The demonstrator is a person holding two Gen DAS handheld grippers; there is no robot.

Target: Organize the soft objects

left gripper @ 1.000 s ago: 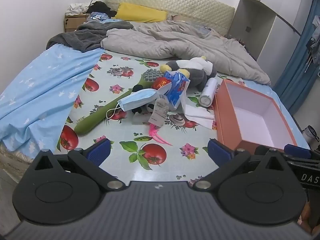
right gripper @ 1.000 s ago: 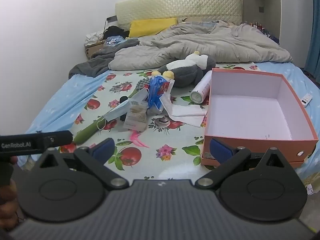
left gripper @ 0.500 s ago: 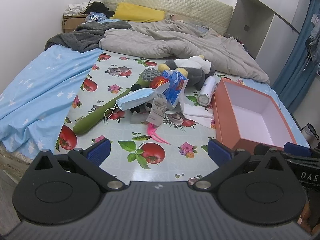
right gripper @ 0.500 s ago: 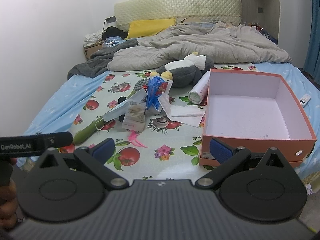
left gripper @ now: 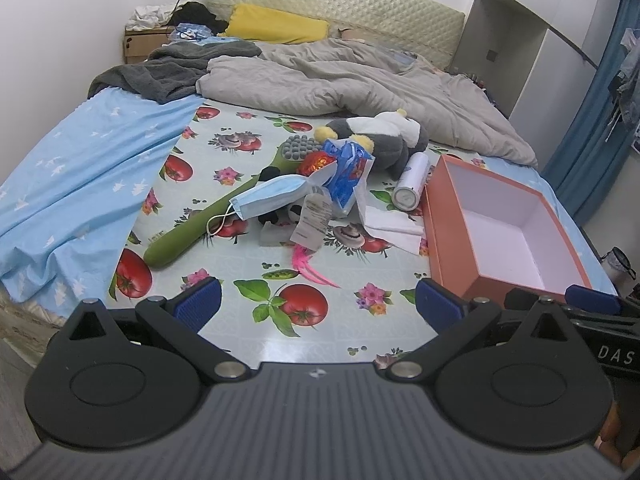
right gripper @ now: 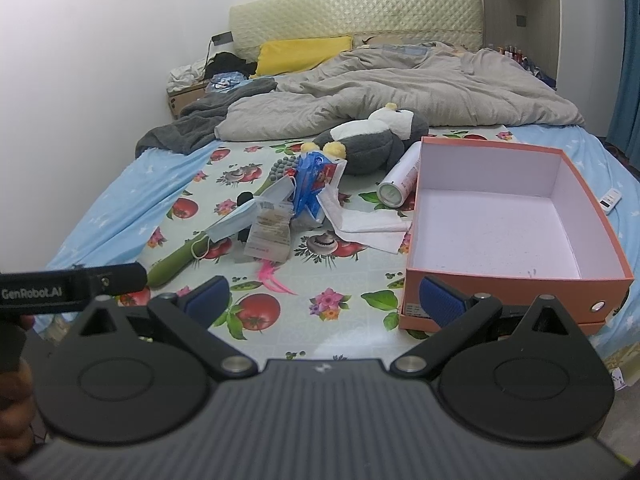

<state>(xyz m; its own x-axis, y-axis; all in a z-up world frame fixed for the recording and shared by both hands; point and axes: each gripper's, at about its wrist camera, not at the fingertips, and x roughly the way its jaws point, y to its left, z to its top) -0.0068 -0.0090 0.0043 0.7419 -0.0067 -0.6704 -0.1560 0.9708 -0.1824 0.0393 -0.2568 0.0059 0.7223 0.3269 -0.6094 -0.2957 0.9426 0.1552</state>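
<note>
A grey and white plush penguin (left gripper: 384, 136) (right gripper: 372, 140) lies mid-bed behind a pile: a blue face mask (left gripper: 266, 200) (right gripper: 244, 220), a blue plastic bag (left gripper: 344, 172) (right gripper: 314, 180), a paper tag (left gripper: 314, 216), white tissue (left gripper: 394, 224) (right gripper: 364, 220) and a pink feather (left gripper: 310, 268). An open, empty orange box (left gripper: 452, 216) (right gripper: 516, 280) stands at the right. My left gripper (left gripper: 316, 306) and right gripper (right gripper: 326, 300) are both open and empty, held over the near edge of the bed.
A long green massager (left gripper: 208, 220), a white spray can (left gripper: 410, 186) (right gripper: 400, 178), a rumpled grey duvet (left gripper: 360, 80), a dark blanket (left gripper: 168, 72), a yellow pillow (left gripper: 276, 28) and a remote (right gripper: 610, 200) lie on the bed. A blue curtain (left gripper: 592, 128) hangs at the right.
Both grippers have drawn back slightly from the bed. Nothing on the bed has moved.
</note>
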